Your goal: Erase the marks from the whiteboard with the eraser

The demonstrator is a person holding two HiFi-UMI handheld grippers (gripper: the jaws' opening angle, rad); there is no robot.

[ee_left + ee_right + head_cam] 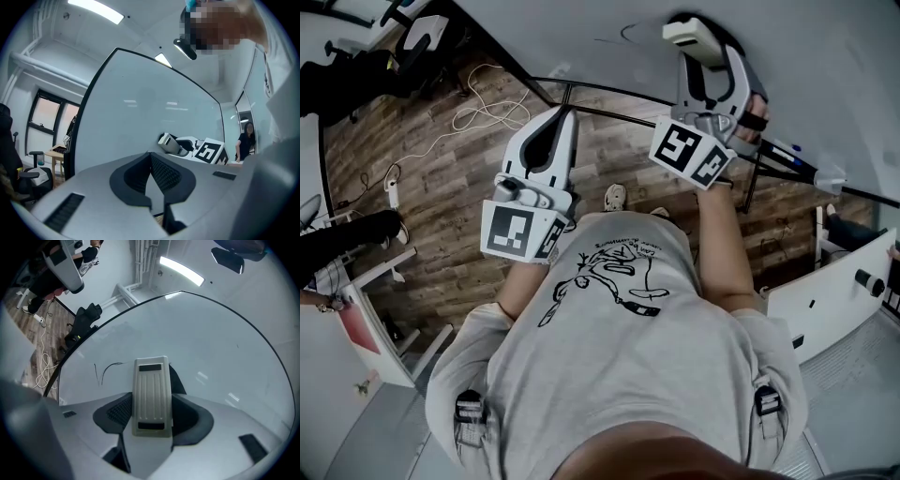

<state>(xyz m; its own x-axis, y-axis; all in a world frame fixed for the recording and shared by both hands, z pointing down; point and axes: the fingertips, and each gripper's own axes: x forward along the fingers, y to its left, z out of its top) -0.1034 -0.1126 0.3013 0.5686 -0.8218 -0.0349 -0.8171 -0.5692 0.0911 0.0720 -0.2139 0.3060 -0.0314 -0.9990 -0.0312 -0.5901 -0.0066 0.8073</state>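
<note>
Shirt: a grey printed shirt (pixel 628 347) fills the lower head view. The person stands square to the board, both forearms raised.
Left gripper: the left gripper (pixel 555 127) is held low, just off the chest and short of the board. Its own view shows the ribbed pads (pixel 161 171) pressed together with nothing between them. It reads as parked, kept out of the wiping arm's way.
Right gripper: the right gripper (pixel 705 56) reaches higher and further forward, up at the board.
Eraser: the eraser (pixel 151 397) is pinched across its sides, ribbed plastic back toward the camera and dark felt edge turned away. This grip presents the felt flat to the surface. I cannot tell whether it touches the board.
Whiteboard: the whiteboard (pixel 211 333) is large, black-framed and mostly clean where it shows.
Marks: a thin dark curved stroke (pixel 107 370) sits just left of the eraser's far end, apart from it. A tiny fleck (pixel 237 346) lies well to the right.
Floor: wood planks (pixel 441 169) with loose white cable, clear of the feet.
Step, my reading: the eraser is lined up beside the stroke, and a short sideways pass to the left looks due.
</note>
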